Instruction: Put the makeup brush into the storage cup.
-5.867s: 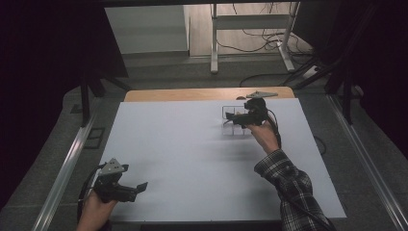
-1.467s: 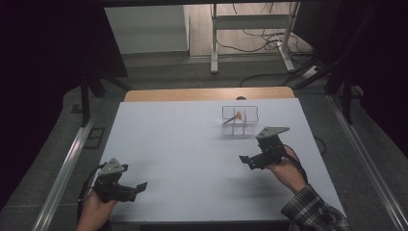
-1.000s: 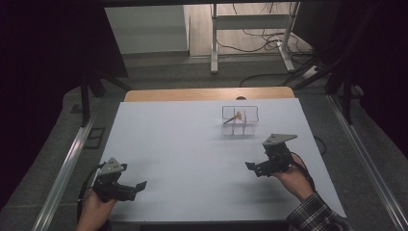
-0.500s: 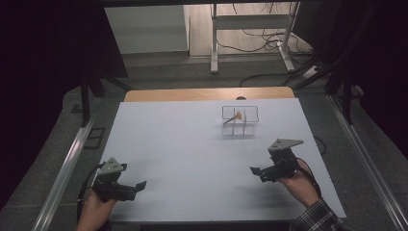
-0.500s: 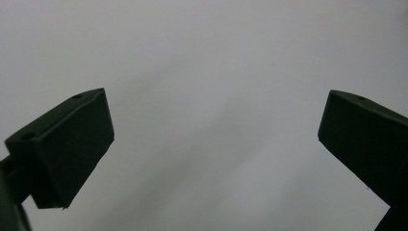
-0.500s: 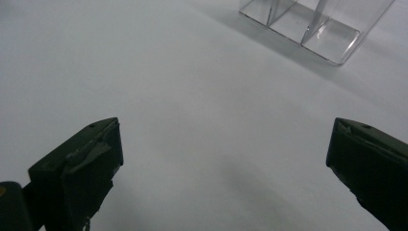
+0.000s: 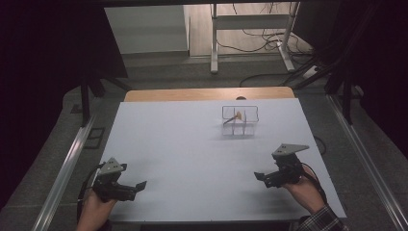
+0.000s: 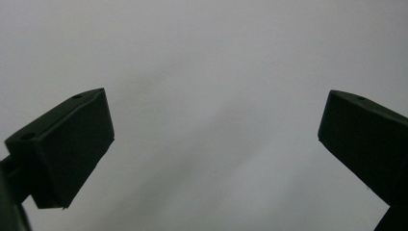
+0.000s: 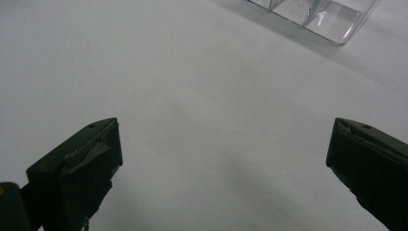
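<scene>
Item: clear divided organizer tray (image 7: 239, 123) at one o'clock on my white table (image 7: 192, 159), small brownish piece in a far compartment; right gripper (image 7: 262, 177) at four, left gripper (image 7: 139, 186) at eight, both gaping empty, apparently parked clear.

A white sheet is covering the desk (image 7: 192, 159), leaving a strip of bare wood showing along its far edge, upper centre of the frame. A clear divided organizer (image 7: 240, 121) is sitting on the sheet, right of centre, holding a small brownish item.
</scene>
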`<action>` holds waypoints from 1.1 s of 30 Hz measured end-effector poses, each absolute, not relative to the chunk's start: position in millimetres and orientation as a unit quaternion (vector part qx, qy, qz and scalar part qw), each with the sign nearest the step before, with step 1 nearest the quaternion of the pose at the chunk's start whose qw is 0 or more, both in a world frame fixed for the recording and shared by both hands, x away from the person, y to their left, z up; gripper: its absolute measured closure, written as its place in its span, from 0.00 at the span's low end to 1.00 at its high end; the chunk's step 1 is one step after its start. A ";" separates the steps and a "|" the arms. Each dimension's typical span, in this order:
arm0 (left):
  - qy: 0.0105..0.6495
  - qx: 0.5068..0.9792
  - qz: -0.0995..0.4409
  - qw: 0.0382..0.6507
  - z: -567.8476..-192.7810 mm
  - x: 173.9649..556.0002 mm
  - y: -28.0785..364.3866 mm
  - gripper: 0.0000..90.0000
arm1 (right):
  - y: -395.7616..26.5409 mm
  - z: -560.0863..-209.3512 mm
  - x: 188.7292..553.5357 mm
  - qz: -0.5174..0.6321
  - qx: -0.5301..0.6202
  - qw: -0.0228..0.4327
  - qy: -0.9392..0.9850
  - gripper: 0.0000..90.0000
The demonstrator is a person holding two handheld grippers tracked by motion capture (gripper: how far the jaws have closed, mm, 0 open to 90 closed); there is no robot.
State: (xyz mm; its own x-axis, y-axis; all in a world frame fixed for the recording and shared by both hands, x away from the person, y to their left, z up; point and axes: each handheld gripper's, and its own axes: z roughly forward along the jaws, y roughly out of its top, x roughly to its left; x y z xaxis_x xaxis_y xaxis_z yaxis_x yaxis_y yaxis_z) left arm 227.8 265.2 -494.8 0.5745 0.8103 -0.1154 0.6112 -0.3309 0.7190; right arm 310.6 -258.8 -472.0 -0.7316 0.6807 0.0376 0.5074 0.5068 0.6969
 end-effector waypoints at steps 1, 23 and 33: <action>0.442 0.805 0.134 0.373 -494.7 227.8 265.2 0.00 | -259.7 -472.1 309.7 0.356 0.346 0.121 0.859 0.00; 0.441 0.805 0.133 0.373 -495.1 227.7 264.2 0.00 | -277.3 -472.7 288.1 0.345 0.358 0.131 0.858 0.00; 0.439 0.807 0.133 0.371 -495.3 227.6 264.4 0.00 | -286.0 -475.9 280.6 0.333 0.370 0.127 0.858 0.00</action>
State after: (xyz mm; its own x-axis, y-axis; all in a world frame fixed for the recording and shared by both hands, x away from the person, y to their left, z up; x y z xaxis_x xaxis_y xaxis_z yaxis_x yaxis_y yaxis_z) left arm 227.6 264.4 -495.3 0.5785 0.8080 -0.1116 0.6108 -0.3385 0.7158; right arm 280.6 -286.0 -475.9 -0.6941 0.7194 0.0285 0.5504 0.5047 0.6651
